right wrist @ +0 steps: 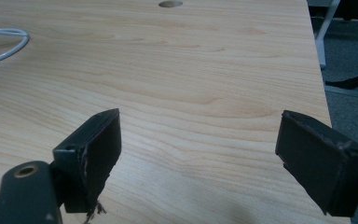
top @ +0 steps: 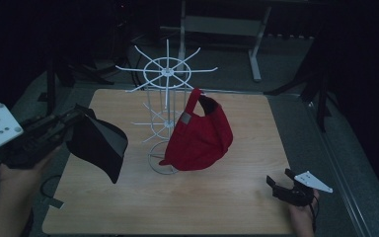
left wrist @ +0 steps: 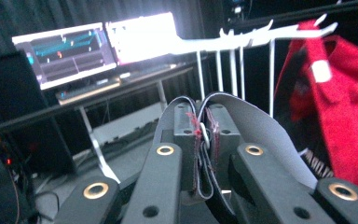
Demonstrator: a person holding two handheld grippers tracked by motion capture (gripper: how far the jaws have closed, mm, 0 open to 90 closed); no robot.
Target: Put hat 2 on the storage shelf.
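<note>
While the left gripper [top: 71, 121] clamps its strap, the black cap [top: 98, 143] hangs brim-down; right gripper [top: 281, 187] gapes.

2 caps: 1 black cap [top: 98, 143], 1 red cap [top: 200, 136]; 1 white wire rack [top: 168, 74].

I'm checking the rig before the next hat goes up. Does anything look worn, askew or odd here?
Yes: the right gripper has frayed pads; threads hang off one of its fingers. The red cap hangs lopsided on the white wire rack. The black cap is pinched in the left gripper.
</note>
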